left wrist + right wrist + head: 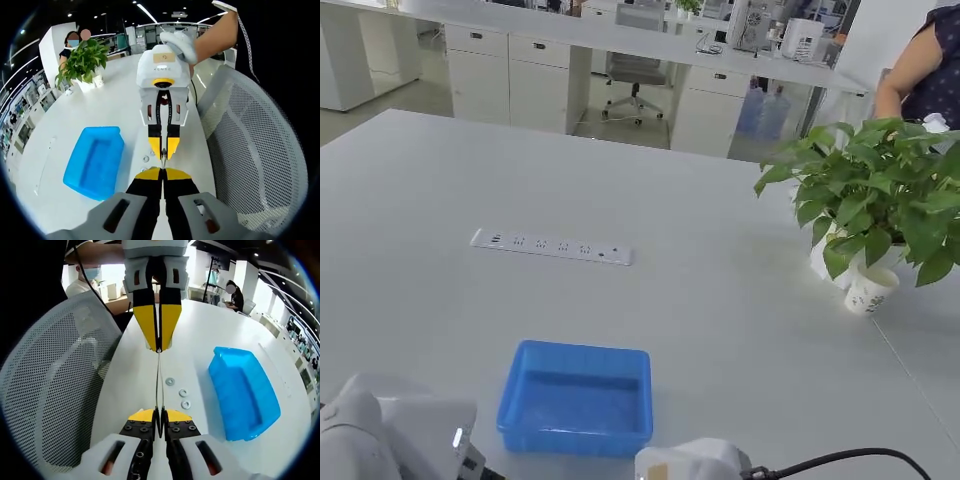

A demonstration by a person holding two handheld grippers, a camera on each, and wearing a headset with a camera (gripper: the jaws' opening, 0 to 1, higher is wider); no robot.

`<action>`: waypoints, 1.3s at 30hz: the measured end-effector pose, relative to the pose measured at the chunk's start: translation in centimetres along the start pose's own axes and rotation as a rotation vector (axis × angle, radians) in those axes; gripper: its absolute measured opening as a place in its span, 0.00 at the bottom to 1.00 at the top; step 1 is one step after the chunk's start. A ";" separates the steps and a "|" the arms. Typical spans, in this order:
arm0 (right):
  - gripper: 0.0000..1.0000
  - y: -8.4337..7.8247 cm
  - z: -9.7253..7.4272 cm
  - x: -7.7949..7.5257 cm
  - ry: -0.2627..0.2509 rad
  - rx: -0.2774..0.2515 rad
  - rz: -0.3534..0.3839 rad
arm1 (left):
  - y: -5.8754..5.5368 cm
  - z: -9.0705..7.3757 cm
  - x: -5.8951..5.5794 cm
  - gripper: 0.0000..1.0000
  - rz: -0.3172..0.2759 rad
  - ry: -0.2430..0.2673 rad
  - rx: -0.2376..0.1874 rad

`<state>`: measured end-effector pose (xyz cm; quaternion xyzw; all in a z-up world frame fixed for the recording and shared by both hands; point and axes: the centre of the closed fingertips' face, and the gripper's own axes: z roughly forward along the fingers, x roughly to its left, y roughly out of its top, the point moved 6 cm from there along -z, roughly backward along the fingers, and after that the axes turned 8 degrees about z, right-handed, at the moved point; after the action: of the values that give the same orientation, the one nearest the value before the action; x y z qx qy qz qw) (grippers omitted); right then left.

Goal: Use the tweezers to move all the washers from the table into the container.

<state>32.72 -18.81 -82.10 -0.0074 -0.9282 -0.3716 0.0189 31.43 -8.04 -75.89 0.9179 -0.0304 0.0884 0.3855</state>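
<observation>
Closest in the right gripper view, the right gripper (160, 416) has its yellow-tipped jaws clenched on one end of the thin tweezers (159, 380), and the left gripper (159, 342) facing it pinches the other end. Three washers (183, 392) lie on the white worktop (200, 335) between the tweezers and the blue container (245, 390); the step would go best if one gripper ends up holding the tweezers alone, tips free and angled down at the nearest washer. Small lettering on the right gripper's housing, perhaps a brand name, is too blurred to read.
</observation>
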 end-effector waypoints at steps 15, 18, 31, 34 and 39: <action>0.08 -0.2 -0.1 0.1 -0.018 -0.045 0.041 | 2.2 0.4 0.5 0.03 0.021 0.011 -0.081; 0.08 -0.3 0.0 0.1 -0.017 -0.045 0.046 | 2.5 0.8 0.6 0.03 0.018 0.004 -0.090; 0.10 -0.6 -0.3 0.1 -0.017 -0.054 0.057 | 3.5 1.5 1.0 0.03 0.015 -0.012 -0.123; 0.11 -0.6 -0.4 0.1 -0.024 -0.055 0.051 | 3.6 1.6 1.0 0.03 0.018 -0.016 -0.124; 0.11 -0.7 -0.5 0.0 -0.024 -0.052 0.048 | 3.9 1.8 1.2 0.03 0.019 -0.025 -0.128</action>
<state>32.69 -19.65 -82.22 -0.0346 -0.9180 -0.3947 0.0167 32.33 -12.08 -74.16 0.8921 -0.0494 0.0786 0.4422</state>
